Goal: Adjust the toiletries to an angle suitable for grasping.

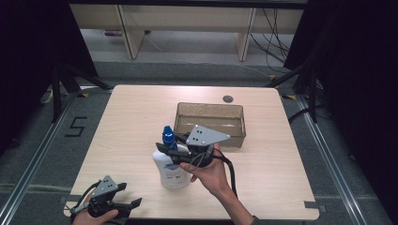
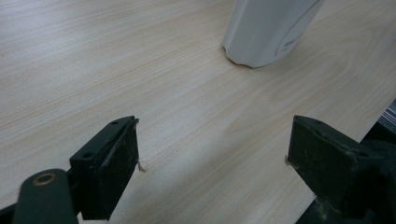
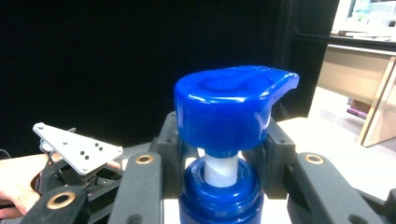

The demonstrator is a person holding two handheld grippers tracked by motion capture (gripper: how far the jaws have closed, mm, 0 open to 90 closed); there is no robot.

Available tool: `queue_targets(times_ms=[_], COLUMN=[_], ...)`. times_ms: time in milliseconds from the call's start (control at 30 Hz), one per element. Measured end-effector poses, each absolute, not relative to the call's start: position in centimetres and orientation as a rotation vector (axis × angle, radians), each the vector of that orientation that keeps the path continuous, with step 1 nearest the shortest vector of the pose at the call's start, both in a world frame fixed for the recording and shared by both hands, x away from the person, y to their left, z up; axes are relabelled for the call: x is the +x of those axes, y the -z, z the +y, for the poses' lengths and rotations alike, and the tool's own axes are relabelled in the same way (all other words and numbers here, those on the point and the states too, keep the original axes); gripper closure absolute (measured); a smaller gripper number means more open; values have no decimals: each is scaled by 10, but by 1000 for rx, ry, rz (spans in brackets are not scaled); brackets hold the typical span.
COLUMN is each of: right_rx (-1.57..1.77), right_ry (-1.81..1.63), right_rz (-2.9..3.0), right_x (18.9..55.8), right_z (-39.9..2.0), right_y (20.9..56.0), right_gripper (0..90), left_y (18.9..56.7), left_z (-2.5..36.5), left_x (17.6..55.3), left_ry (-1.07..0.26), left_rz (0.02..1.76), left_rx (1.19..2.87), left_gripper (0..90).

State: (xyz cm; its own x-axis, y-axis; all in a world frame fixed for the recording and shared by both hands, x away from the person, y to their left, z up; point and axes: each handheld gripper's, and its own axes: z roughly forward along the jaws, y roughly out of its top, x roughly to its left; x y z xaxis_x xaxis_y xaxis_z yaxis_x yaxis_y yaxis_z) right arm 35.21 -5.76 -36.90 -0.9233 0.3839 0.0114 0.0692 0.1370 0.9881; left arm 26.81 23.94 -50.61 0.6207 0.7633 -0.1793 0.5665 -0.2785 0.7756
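Pale wood-grain covers the table (image 1: 131, 140), and at about seven o'clock, right at its near edge, the left gripper (image 1: 123, 202) rests in a hand (image 1: 91, 216) with its jaws spread wide and nothing between them. In the left gripper view the two black pads (image 2: 119, 161) stand far apart over bare wood, and the white base of the pump bottle (image 2: 266, 30) rises beyond them toward one o'clock, well apart from the pads.

Near the table's middle, a little toward six o'clock, the pump bottle (image 1: 172, 169) stands upright, white-bodied with a blue pump head (image 1: 168, 136). The right gripper (image 1: 170, 153) comes in from the four o'clock side, held in the right hand (image 1: 211, 173), its grey three-cornered plate (image 1: 205, 136) on top. Its jaws sit narrow around the bottle's blue neck, one on each side; in the right gripper view the pump head (image 3: 231, 112) and blue collar (image 3: 219, 198) stand between the black fingers (image 3: 273, 154), which press close on the neck below the head.

Farther off, toward one o'clock from the bottle and just beside the right gripper's plate, lies a clear brownish bin (image 1: 210, 111), with a small dark round cap (image 1: 227, 98) in the tabletop behind it.
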Motion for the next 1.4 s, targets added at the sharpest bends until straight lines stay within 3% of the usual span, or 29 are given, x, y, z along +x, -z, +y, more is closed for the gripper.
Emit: queue_targets(times_ms=[1400], right_rx=[489], right_ry=[-1817], right_rz=[2078], right_x=[356], right_z=[-63], right_y=[361], right_gripper=[659], left_y=[506], left_z=[239], left_x=[269], left_ry=[-281], left_rz=[1039], left_rx=[1968], left_gripper=[157])
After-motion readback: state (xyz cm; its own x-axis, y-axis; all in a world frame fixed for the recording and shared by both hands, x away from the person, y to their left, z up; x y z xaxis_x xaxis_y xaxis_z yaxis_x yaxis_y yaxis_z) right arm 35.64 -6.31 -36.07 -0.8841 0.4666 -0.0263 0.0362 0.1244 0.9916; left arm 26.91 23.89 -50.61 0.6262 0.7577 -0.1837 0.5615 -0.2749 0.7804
